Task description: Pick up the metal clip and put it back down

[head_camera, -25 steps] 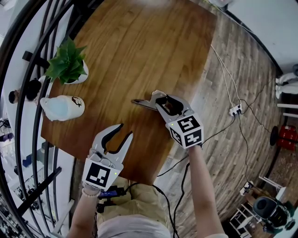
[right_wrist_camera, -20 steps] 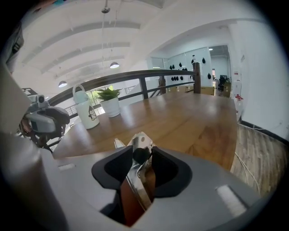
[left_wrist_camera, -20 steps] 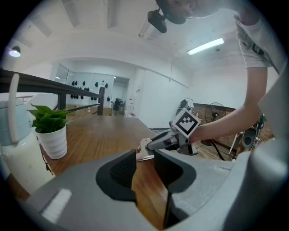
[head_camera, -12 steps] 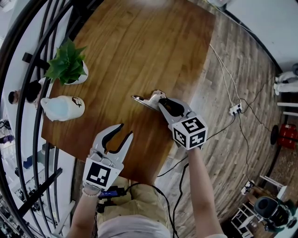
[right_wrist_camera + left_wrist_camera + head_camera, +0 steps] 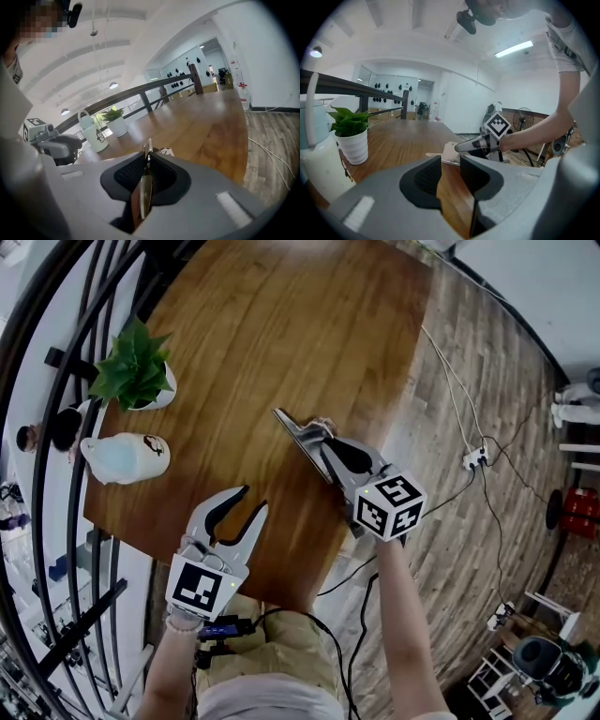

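Observation:
The metal clip [image 5: 298, 433] is a flat silver clamp near the right edge of the wooden table [image 5: 281, 324]. My right gripper [image 5: 325, 444] has just been closing and now stands shut on it, pads pressing both faces. In the right gripper view the clip [image 5: 147, 149] stands on edge between the jaws of the right gripper [image 5: 146, 164]. From the left gripper view, the clip [image 5: 449, 151] shows ahead of the right gripper [image 5: 461, 147]. My left gripper [image 5: 251, 502] hovers open and empty near the table's front edge; the left gripper [image 5: 450, 171] holds nothing.
A potted plant [image 5: 137, 367] and a white watering jug [image 5: 122, 457] stand at the table's left side, beside a dark railing [image 5: 56, 362]. Cables and a power strip [image 5: 473, 462] lie on the plank floor at the right.
The right gripper's jaws have closed on the clip and the wrist has rolled. The clip's free end swung from pointing left to pointing up-left. The left gripper has stayed still.

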Motion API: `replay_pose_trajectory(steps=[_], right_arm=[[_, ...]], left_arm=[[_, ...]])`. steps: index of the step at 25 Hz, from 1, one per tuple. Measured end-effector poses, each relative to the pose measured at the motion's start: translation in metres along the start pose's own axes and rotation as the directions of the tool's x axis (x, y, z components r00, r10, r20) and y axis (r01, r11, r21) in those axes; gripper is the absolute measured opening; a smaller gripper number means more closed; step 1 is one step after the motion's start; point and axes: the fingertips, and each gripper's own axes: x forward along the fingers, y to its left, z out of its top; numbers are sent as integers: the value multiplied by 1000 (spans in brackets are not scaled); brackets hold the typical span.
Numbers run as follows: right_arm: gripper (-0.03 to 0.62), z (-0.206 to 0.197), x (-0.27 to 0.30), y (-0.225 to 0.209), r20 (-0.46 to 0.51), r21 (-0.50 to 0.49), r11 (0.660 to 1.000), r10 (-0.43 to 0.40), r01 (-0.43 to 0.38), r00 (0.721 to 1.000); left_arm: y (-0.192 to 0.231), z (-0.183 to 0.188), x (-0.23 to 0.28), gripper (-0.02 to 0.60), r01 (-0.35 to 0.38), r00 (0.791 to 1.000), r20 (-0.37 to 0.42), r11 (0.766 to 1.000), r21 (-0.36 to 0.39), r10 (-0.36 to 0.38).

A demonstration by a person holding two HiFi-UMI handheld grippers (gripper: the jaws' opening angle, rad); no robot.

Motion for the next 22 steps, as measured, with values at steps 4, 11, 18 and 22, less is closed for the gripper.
replay_pose_trajectory(steps=[4,11,18,22], right_arm=[[60,1,-1,1,13,9,1000,12,-12,1000],[57,1,-6,1,29,20,1000,15,-16,999],[56,9,-15,5,76,56,998,30,-35,997],[55,14,-22,10,94,47,998,38,-42,995]], left_arm=[[5,-6,4,117,-4,1000,-23,997,-73,3],[11,0,19,130,26,1000,13,986,-166,-25],[15,-1,36,137,49,999,33,978,-203,-43],[20,3,47,140,67,997,58,967,-248,-54]])
